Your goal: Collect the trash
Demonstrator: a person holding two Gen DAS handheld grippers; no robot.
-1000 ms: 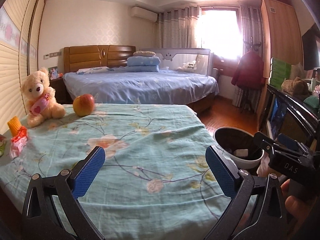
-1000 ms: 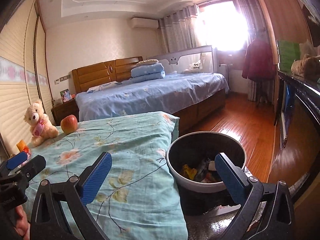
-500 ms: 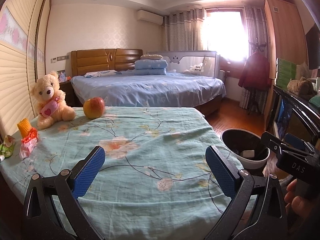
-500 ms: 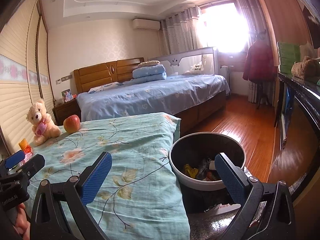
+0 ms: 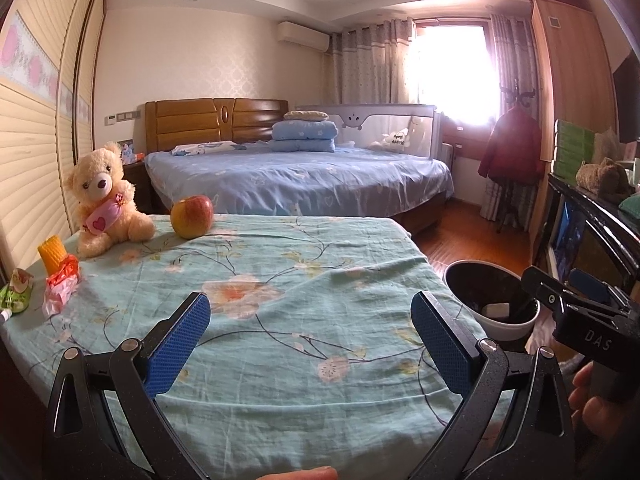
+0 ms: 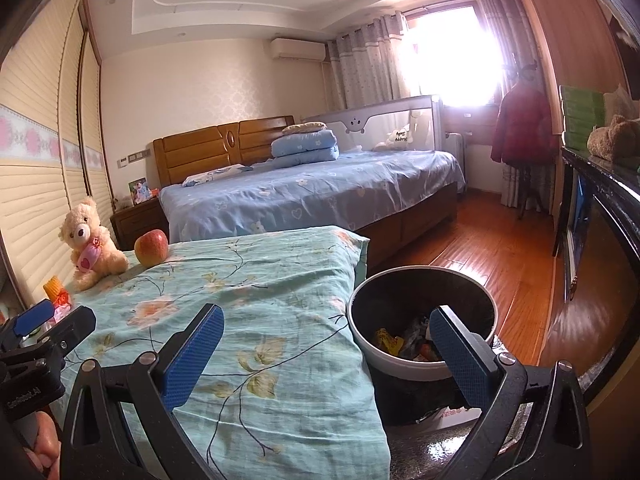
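A red-and-white crumpled wrapper [image 5: 60,288] and a green wrapper [image 5: 15,298] lie at the far left edge of the floral-sheeted surface [image 5: 280,280]. A white-rimmed trash bin [image 6: 420,320] with several scraps inside stands on the floor to its right; it also shows in the left wrist view [image 5: 490,300]. My left gripper [image 5: 310,336] is open and empty above the sheet. My right gripper [image 6: 326,350] is open and empty, between the sheet's edge and the bin.
A teddy bear [image 5: 106,198], an apple [image 5: 191,216] and an orange block [image 5: 51,254] sit at the sheet's far left. A blue bed [image 5: 300,184] lies behind. A dark cabinet [image 6: 600,248] lines the right, with wooden floor [image 6: 480,240] between.
Both grippers have drawn back and up a little, so more of the sheet shows. The left view has turned left, bringing the wrappers further into view. Both stay open.
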